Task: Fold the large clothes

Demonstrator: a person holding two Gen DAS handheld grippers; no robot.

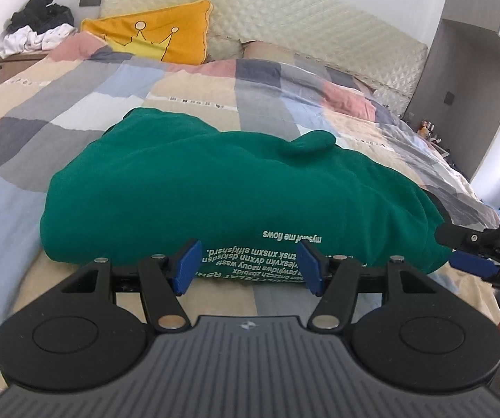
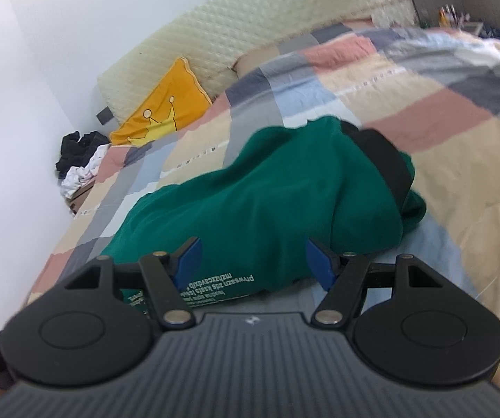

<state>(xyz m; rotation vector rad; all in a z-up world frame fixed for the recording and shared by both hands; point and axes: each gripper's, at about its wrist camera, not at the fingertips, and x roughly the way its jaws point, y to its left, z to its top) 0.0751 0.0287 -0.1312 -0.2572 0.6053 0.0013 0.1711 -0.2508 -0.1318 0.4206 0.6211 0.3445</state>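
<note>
Soft green sweatshirt (image 1: 215, 188), apparently folded, rumpled.

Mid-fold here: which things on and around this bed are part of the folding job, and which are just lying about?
Part of the job:
- green sweatshirt, bundled on the bed, white print facing the cameras
- left gripper, jaws apart at the near edge
- right gripper, jaws apart at the near edge

Lying about:
- patchwork quilt
- yellow crown pillow
- black and white clothes pile
- quilted headboard
</note>
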